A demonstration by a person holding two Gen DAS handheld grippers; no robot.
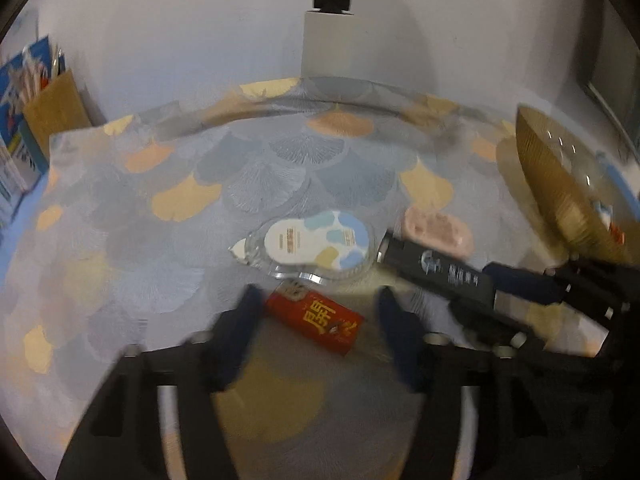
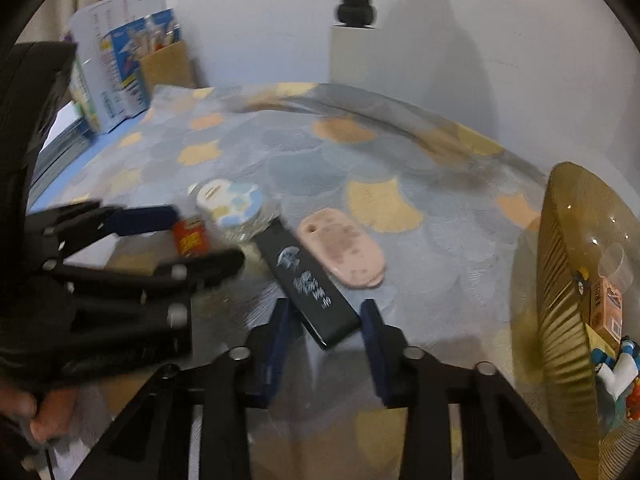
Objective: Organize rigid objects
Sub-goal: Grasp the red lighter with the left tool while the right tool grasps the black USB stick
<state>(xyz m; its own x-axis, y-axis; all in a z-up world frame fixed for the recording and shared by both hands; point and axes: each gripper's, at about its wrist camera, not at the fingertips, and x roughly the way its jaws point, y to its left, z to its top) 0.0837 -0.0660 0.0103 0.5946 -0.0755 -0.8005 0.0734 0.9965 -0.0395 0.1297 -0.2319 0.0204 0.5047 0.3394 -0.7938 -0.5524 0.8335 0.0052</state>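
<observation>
Covering the table [image 1: 120,260] in front of you is a cloth printed with grey, blue and yellow ginkgo leaves, backed by a plain white wall. Your left gripper [image 1: 316,312] has its blue pads either side of a small red box [image 1: 320,320] with gold characters; whether they press it is too blurred to tell. Your right gripper [image 2: 326,320] straddles the near end of a flat black box [image 2: 308,284] with pale print, pads apparently not yet pressing. Just beyond lie a round clear-cased disc [image 1: 316,244] and a pink oval case [image 2: 344,252]. A ribbed amber glass bowl [image 2: 560,280] at right holds small cartons and toys.
</observation>
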